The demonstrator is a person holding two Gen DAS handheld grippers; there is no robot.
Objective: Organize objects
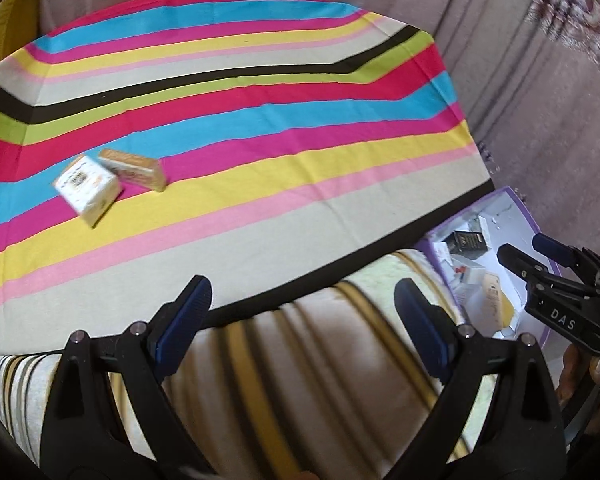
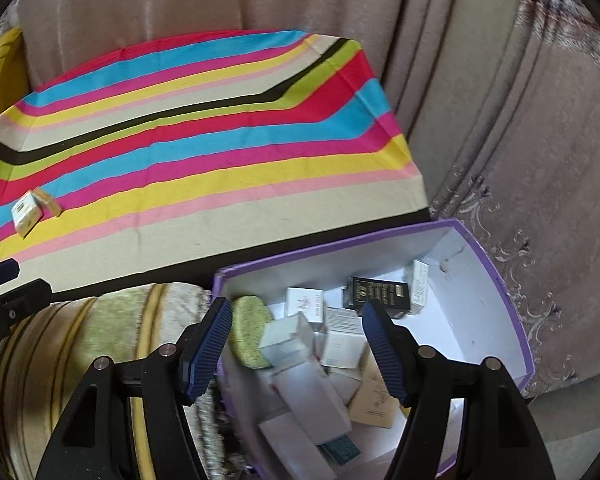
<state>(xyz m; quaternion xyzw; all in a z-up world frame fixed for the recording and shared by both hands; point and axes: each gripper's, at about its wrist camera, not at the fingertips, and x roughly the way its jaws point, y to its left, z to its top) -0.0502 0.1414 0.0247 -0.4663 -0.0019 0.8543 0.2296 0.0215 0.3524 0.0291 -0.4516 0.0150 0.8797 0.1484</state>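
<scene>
Striped cloth covers a cushion; carpet beyond.

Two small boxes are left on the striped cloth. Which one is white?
The white box, the one nearer the camera and further left; the tan box touches its far right side.

A multicoloured striped cloth covers the seat surface. A mauve patterned carpet lies beside it. A beige-and-yellow striped cushion adjoins the cloth's near edge.
</scene>
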